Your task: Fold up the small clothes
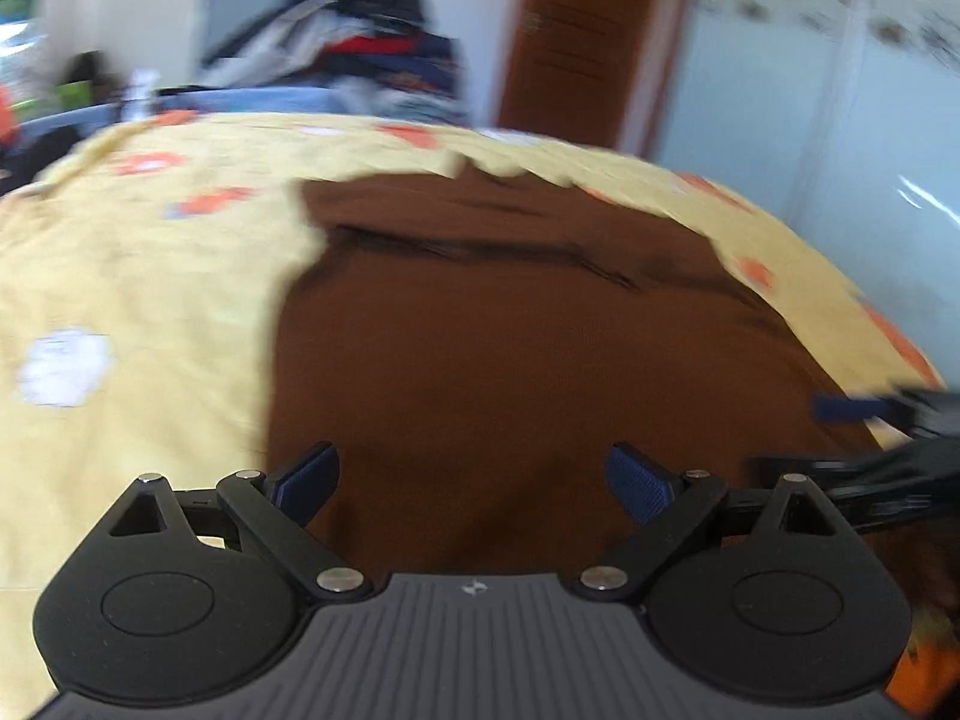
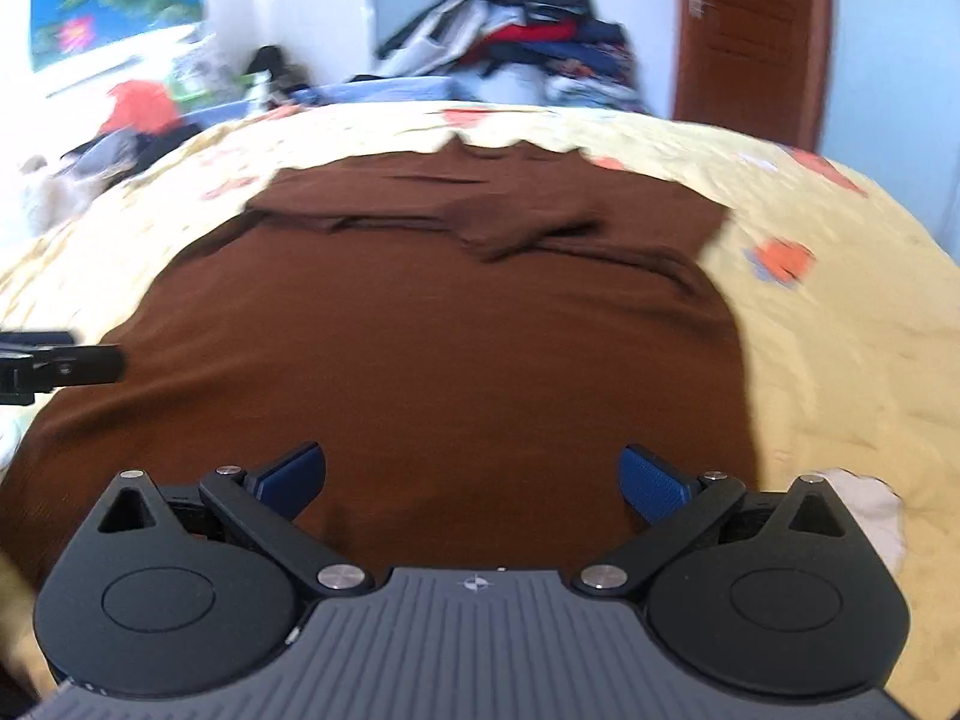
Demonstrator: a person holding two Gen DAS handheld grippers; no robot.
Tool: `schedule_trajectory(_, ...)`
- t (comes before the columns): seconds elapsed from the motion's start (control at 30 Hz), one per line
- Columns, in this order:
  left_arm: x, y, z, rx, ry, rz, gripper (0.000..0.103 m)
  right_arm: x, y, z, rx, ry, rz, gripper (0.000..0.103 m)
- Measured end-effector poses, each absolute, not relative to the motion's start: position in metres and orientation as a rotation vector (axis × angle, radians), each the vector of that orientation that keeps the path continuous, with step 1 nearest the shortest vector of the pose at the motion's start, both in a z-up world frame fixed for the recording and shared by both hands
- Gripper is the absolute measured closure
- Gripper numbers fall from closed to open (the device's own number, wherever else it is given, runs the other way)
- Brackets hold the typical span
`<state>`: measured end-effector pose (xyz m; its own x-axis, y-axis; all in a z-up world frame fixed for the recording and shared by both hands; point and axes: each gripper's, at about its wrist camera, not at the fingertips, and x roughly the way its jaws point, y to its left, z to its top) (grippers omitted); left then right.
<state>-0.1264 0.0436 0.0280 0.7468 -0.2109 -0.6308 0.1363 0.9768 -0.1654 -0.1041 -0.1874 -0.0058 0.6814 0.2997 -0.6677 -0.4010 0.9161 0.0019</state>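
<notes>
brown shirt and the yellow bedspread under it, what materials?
Brown shirt: looks like matte knit, probably cotton jersey; fine ribbed texture and soft folds at the sleeves. Yellow bedspread: seemingly thin woven cotton, matte, printed orange patches, crinkled surface. Motion blur leaves both uncertain.

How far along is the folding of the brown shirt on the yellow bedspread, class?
Done: the brown shirt lies spread on the yellow bedspread, both sleeves seemingly folded in across its far end. In hand: nothing; the left gripper and right gripper hover open over the shirt's near part, gripping no cloth. Left: folding the body, probably near hem up to the collar.
</notes>
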Motion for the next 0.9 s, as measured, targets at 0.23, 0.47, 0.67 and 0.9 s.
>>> schedule_trajectory(0.23, -0.146, 0.059, 0.007, 0.072, 0.747, -0.195, 0.004, -0.11, -0.233, -0.018, -0.136, 0.703, 0.38, 0.0)
schedule_trajectory(0.47, -0.169, 0.121, 0.018, -0.391, 0.817, -0.158, 0.004, -0.123, -0.287, 0.009, 0.161, 0.805, 0.351, 0.0)
schedule_trajectory(0.67, -0.165, 0.168, -0.012, -1.001, 0.876, -0.393, 0.005, -0.123, -0.35, 0.002, 0.56, 1.004, 0.428, 0.001)
schedule_trajectory(0.9, -0.159, 0.159, -0.015, -0.932, 0.99, -0.398, 0.082, -0.128, -0.334, -0.01, 0.644, 1.148, 0.603, 0.061)
